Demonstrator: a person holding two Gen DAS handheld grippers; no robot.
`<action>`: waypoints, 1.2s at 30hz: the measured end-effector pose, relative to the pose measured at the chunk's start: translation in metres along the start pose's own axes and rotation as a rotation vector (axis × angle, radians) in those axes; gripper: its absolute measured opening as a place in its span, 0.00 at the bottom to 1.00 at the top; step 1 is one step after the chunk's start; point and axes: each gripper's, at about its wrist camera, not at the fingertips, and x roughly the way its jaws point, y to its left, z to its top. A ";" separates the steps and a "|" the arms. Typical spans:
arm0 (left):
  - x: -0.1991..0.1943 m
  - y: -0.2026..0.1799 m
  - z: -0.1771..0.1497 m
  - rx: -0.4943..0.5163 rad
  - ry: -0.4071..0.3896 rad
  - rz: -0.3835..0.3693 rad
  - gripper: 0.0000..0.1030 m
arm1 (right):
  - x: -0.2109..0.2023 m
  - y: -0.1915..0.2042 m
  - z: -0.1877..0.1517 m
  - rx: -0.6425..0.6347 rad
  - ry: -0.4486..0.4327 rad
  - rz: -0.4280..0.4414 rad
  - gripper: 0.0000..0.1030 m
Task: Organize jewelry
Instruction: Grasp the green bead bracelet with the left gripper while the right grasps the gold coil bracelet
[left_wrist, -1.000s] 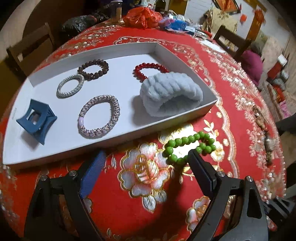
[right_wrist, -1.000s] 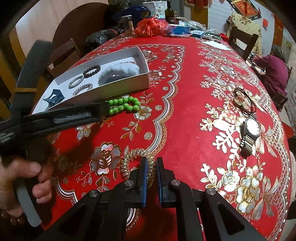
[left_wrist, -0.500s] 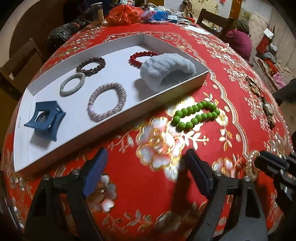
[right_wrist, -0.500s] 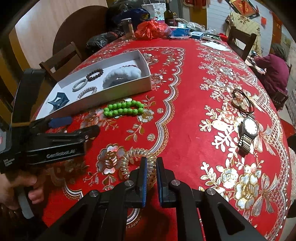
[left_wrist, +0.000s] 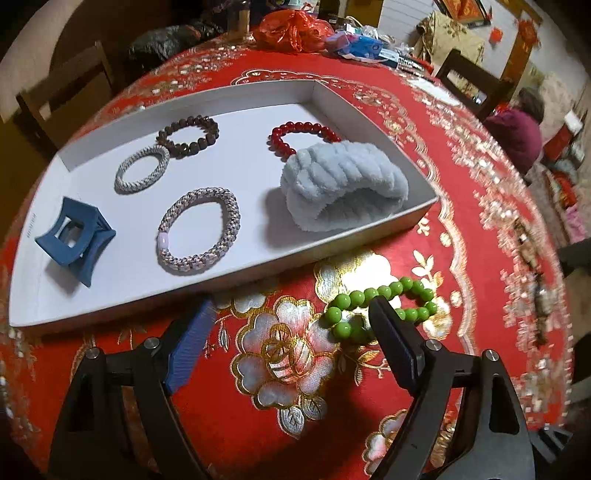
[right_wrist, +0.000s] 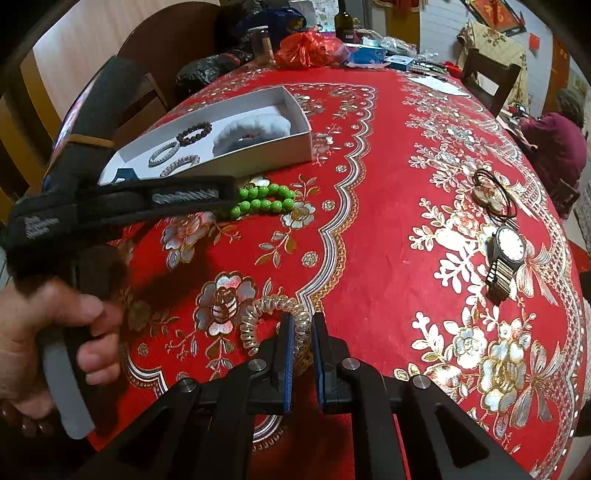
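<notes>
A white tray (left_wrist: 369, 236) on the red tablecloth holds a blue hair claw (left_wrist: 75, 238), a brown bead bracelet (left_wrist: 188, 134), a red bead bracelet (left_wrist: 284, 138), two braided hair ties (left_wrist: 142, 168) and a pale blue fluffy band (left_wrist: 343, 184). A green bead bracelet (left_wrist: 384, 308) lies on the cloth in front of the tray. My left gripper (left_wrist: 291, 317) is open, its right finger over the green bracelet. My right gripper (right_wrist: 303, 328) is nearly shut around a clear coil hair tie (right_wrist: 266, 317) on the cloth.
A wristwatch (right_wrist: 504, 254) and a shell pendant on a black cord (right_wrist: 493, 195) lie at the right. Bags, a bottle and boxes crowd the far end (right_wrist: 314, 48). Chairs stand around the table. A seated person (right_wrist: 557, 144) is at far right.
My left gripper moved back toward the tray and green bracelet after pulling away; its right finger now overlaps the beads. The right gripper has stayed on the coil hair tie.
</notes>
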 end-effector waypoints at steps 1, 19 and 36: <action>0.001 -0.004 -0.003 0.035 -0.003 0.023 0.82 | 0.000 0.000 0.000 0.001 -0.001 0.002 0.08; -0.047 0.031 -0.055 0.504 0.119 -0.206 0.27 | -0.013 0.020 0.002 -0.006 -0.021 0.059 0.08; -0.051 0.026 -0.062 0.549 0.076 -0.272 0.26 | 0.004 0.022 -0.001 -0.030 0.017 0.059 0.08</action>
